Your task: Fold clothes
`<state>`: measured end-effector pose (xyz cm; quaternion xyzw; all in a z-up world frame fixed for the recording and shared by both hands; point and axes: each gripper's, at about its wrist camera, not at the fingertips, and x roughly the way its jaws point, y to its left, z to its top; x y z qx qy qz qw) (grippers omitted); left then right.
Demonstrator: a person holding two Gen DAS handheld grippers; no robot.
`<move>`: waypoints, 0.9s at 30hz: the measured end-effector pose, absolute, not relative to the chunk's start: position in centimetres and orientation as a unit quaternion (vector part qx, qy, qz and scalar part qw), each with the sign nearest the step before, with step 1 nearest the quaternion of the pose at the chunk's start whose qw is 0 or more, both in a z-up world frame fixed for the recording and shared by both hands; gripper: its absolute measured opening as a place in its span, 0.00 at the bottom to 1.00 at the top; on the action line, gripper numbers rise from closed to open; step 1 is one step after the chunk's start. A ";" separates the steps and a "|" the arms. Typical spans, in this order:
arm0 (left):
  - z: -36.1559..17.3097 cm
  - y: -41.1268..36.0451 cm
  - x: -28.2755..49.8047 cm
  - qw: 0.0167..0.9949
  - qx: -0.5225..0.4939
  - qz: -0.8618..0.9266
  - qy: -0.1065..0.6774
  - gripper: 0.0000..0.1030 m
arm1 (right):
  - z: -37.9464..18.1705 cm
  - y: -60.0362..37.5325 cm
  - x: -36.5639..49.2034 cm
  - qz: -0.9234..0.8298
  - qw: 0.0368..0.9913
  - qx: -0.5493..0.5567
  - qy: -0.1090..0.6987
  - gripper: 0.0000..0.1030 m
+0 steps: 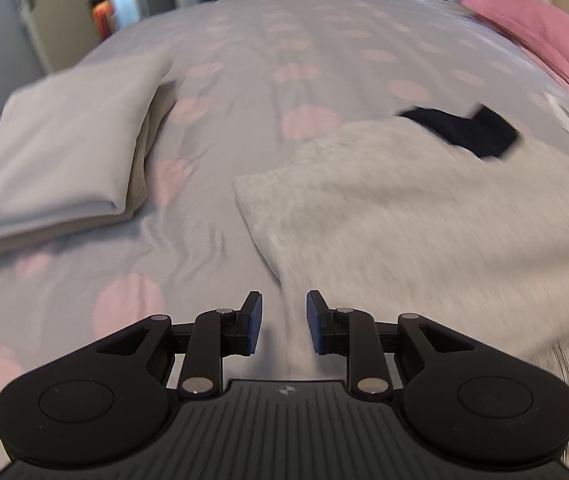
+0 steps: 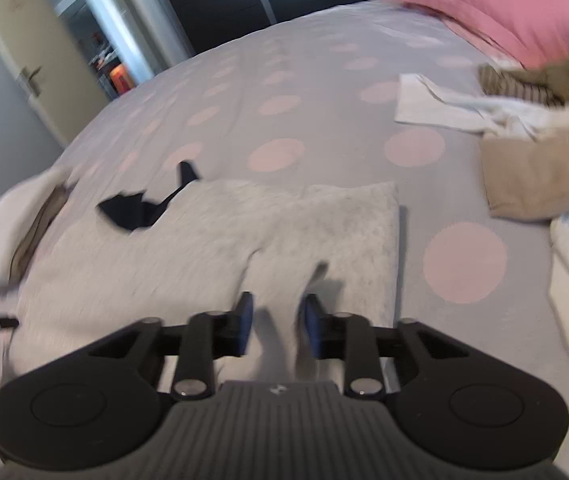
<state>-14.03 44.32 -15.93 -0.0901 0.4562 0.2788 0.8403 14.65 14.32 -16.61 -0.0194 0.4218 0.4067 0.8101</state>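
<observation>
1. Your left gripper (image 1: pixel 283 322) has its jaws parted by a narrow gap, with nothing between the pads. Under the gap lies the grey bedspread with pink dots (image 1: pixel 244 60), and the edge of the light grey garment (image 1: pixel 424 208) runs just to the right of the fingers.
2. Your right gripper (image 2: pixel 275 325) is likewise parted by a narrow gap. It sits over the near part of the same light grey garment (image 2: pixel 212 240); the cloth shows through the gap, but the pads do not press on it as far as the blur lets you see.
3. The light grey garment lies spread flat on the bed, with a small dark navy piece (image 2: pixel 136 210) resting on its far corner.
4. In your left view, a folded stack of pale cloth (image 1: pixel 64 152) lies well to the left of the garment on the bedspread.
5. In your right view, a heap of unfolded clothes, beige (image 2: pixel 540 168) and white (image 2: pixel 444 104), lies to the right, apart from the garment, with a pink pillow (image 2: pixel 504 12) beyond it at the far side of the bed.
</observation>
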 end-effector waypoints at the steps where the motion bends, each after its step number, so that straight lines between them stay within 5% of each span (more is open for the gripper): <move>1: -15.5 43.4 -14.7 0.845 -0.082 0.268 0.455 0.22 | -16.1 14.1 13.8 0.416 0.806 -0.029 0.419 0.34; 7: -13.3 37.3 -18.3 0.872 -0.063 0.200 0.443 0.25 | -14.0 12.7 7.4 0.475 0.777 -0.066 0.409 0.37; 12: -12.9 32.3 -21.1 0.878 -0.028 0.167 0.448 0.41 | -14.1 11.2 0.0 0.502 0.747 -0.163 0.404 0.47; 22: -14.9 28.9 -26.7 0.827 -0.054 0.214 0.517 0.41 | -17.6 6.4 -7.1 0.434 0.731 -0.308 0.428 0.50; 24: -15.1 28.9 -27.7 0.817 -0.074 0.229 0.525 0.42 | -17.8 5.2 -7.1 0.415 0.737 -0.299 0.441 0.66; 27: -15.7 29.4 -29.1 0.797 -0.109 0.254 0.538 0.45 | -18.0 3.6 -6.9 0.389 0.745 -0.281 0.464 0.68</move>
